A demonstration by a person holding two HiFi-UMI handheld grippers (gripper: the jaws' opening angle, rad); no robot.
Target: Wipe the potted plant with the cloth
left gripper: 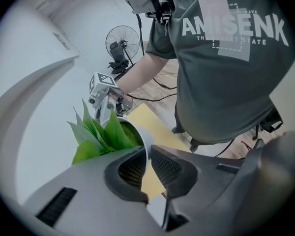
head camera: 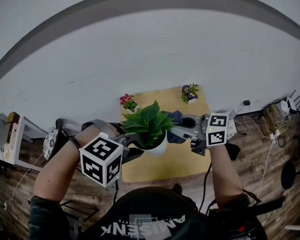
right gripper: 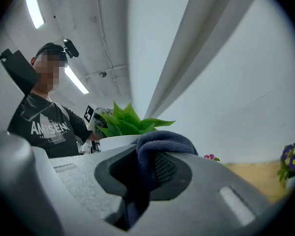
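The potted plant (head camera: 149,120) has broad green leaves in a white pot (head camera: 158,147) and is held up over the yellow tabletop (head camera: 177,161). My left gripper (head camera: 136,145) is shut on the pot's rim (left gripper: 148,144), one jaw inside and one outside. The leaves (left gripper: 96,134) stick out past its jaws. My right gripper (head camera: 184,127) is shut on a dark blue cloth (head camera: 176,120), level with the pot at its right side. In the right gripper view the cloth (right gripper: 160,149) bulges from between the jaws, close to the pot (right gripper: 115,141); I cannot tell whether it touches the plant.
Two small flower pots stand at the table's far edge: pink flowers (head camera: 128,102) and purple flowers (head camera: 190,93). Cables and plugs (head camera: 272,119) lie on the wooden floor at right. A shelf unit (head camera: 7,134) stands at left. A floor fan (left gripper: 122,42) is behind.
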